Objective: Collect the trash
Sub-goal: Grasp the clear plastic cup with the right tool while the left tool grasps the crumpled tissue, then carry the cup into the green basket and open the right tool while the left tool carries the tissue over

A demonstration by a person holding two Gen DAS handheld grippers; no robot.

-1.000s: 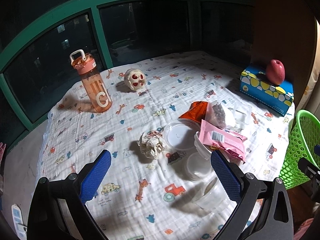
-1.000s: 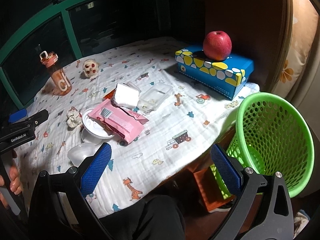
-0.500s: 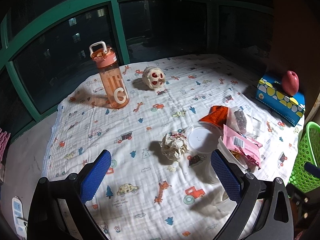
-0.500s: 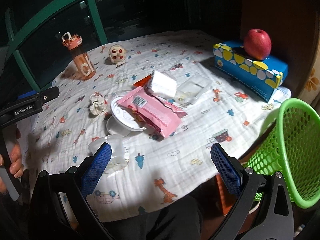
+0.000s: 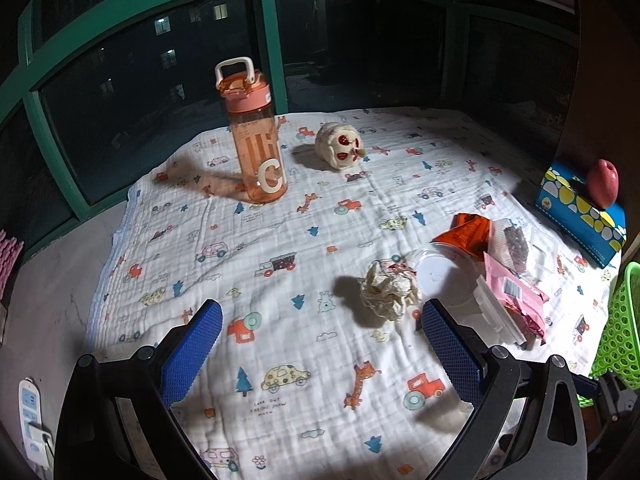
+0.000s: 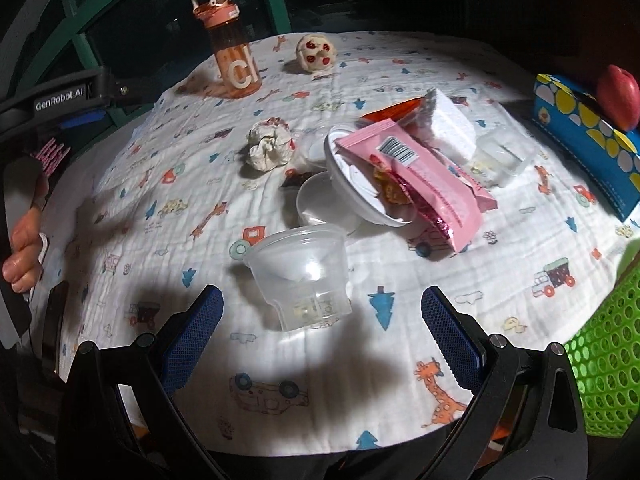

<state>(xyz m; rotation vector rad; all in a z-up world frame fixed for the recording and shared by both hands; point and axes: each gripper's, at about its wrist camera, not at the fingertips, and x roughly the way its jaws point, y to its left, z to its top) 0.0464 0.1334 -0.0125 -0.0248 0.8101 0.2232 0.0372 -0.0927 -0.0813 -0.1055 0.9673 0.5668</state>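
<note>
A pile of trash lies on the printed cloth: a crumpled paper ball (image 5: 390,290) (image 6: 269,147), a pink wrapper (image 6: 420,178) (image 5: 516,292), a white bowl (image 6: 352,184), an orange wrapper (image 5: 466,232), and a clear plastic cup (image 6: 300,272) on its side. My left gripper (image 5: 320,350) is open and empty, just short of the paper ball. My right gripper (image 6: 322,340) is open and empty, with the clear cup just ahead between its fingers. A green mesh basket (image 6: 604,364) (image 5: 618,320) stands off the table's right edge.
An orange water bottle (image 5: 256,148) (image 6: 232,56) and a small skull-like toy (image 5: 340,150) stand at the far side. A blue tissue box (image 6: 584,148) with a red apple (image 6: 618,96) on it sits at the right. Dark windows lie behind.
Both grippers have swung left and moved in toward the table. The clear cup now lies close before the right gripper and the paper ball close before the left. The basket has slid to the right edge.
</note>
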